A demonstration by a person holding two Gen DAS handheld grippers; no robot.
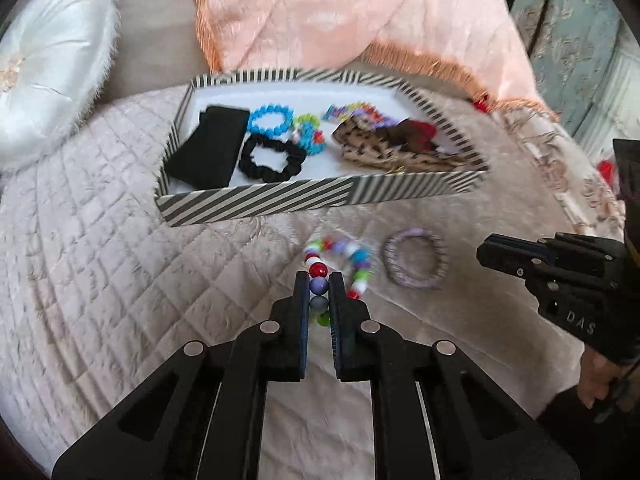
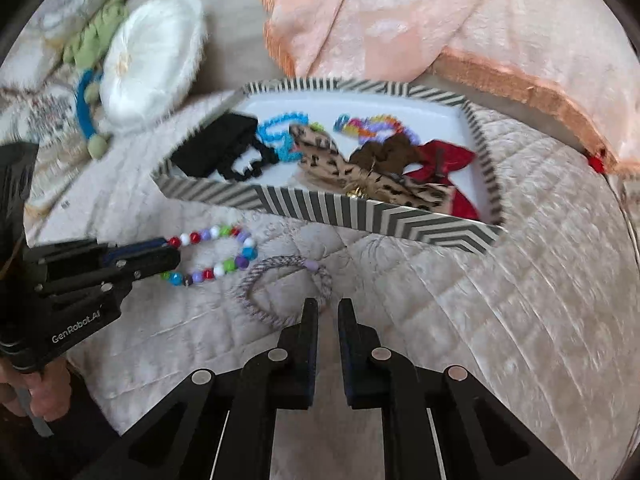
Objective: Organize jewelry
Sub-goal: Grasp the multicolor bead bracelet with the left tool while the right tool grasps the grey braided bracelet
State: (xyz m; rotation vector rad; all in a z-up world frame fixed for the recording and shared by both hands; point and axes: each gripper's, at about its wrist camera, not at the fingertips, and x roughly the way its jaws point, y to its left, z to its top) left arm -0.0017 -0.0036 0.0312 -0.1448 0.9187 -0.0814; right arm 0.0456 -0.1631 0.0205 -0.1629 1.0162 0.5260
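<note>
The left gripper [image 1: 319,285] was clamped on the bead bracelet [image 1: 352,258], near the striped tray [image 1: 256,200]. The right gripper [image 2: 328,308] was closed and empty, beside the woven purple ring [image 2: 280,292] on the quilt [image 2: 480,320].

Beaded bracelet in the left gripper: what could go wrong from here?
1. The left gripper pinches the beaded bracelet on one or two round beads; they may squirt out.
2. The hanging loop could snag the striped box wall.
3. The right gripper, shut, seems not to hold the purple hair tie.
</note>
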